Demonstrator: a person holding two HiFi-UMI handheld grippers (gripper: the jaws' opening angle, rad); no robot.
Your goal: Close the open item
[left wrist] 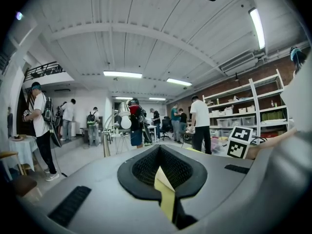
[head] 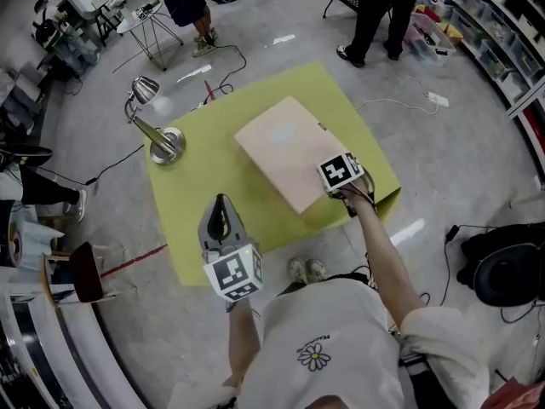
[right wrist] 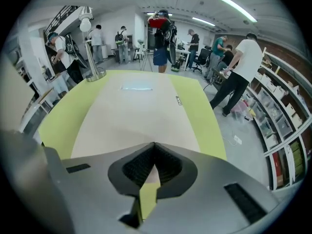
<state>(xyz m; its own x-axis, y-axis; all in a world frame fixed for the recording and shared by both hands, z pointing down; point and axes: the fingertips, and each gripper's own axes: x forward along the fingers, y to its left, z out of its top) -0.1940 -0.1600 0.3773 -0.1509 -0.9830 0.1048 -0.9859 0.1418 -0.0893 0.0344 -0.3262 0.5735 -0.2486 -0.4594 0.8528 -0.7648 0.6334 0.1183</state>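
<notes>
We see the beige case lying flat on the green table, seemingly closed; our right gripper, clenched and empty, sits over its near corner, probably to press it down, while the left gripper, likewise clenched on nothing, hangs clear

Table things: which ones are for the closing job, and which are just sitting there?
For the job:
flat beige box; right gripper at its near corner; left gripper, held away from it.

Just there:
desk lamp; yellow-green table underneath.
</notes>
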